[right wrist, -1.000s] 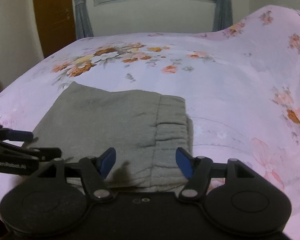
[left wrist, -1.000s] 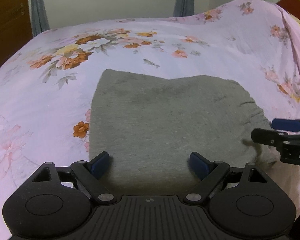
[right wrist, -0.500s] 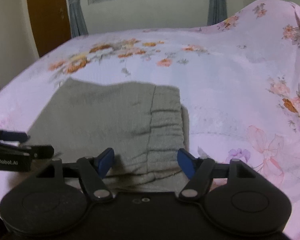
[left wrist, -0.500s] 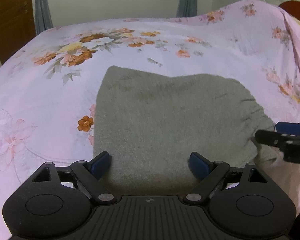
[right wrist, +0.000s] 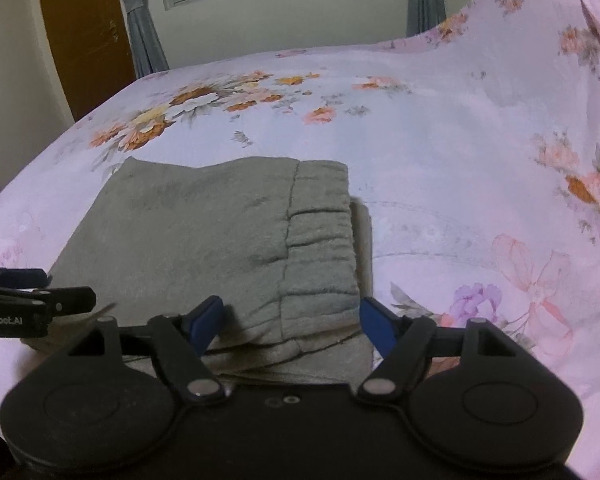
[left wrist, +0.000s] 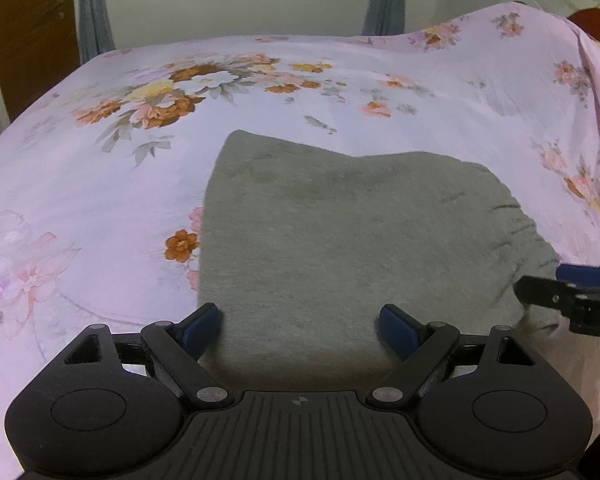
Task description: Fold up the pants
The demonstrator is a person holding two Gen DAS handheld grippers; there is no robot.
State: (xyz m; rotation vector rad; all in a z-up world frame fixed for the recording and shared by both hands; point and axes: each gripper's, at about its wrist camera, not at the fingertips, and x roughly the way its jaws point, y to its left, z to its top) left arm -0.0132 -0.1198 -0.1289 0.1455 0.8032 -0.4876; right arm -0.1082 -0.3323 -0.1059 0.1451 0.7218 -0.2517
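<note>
The grey pants [left wrist: 340, 240] lie folded into a compact rectangle on the floral bed sheet [left wrist: 100, 184]. In the right wrist view the pants [right wrist: 204, 236] show the gathered waistband on the right side, with folded layers at the near edge. My left gripper [left wrist: 300, 324] is open and empty, just above the near edge of the pants. My right gripper [right wrist: 290, 320] is open and empty over the near waistband corner. Each gripper shows at the edge of the other's view, the right one [left wrist: 556, 300] and the left one [right wrist: 40, 300].
The pink floral sheet covers the whole bed and rises over a hump at the back right [right wrist: 540, 40]. Behind the bed are a wall, a window with grey curtains [right wrist: 140, 32] and a brown wooden door [right wrist: 84, 32].
Both grippers have drawn back and up a little from the folded pants. The pants have not moved. Both stay open.
</note>
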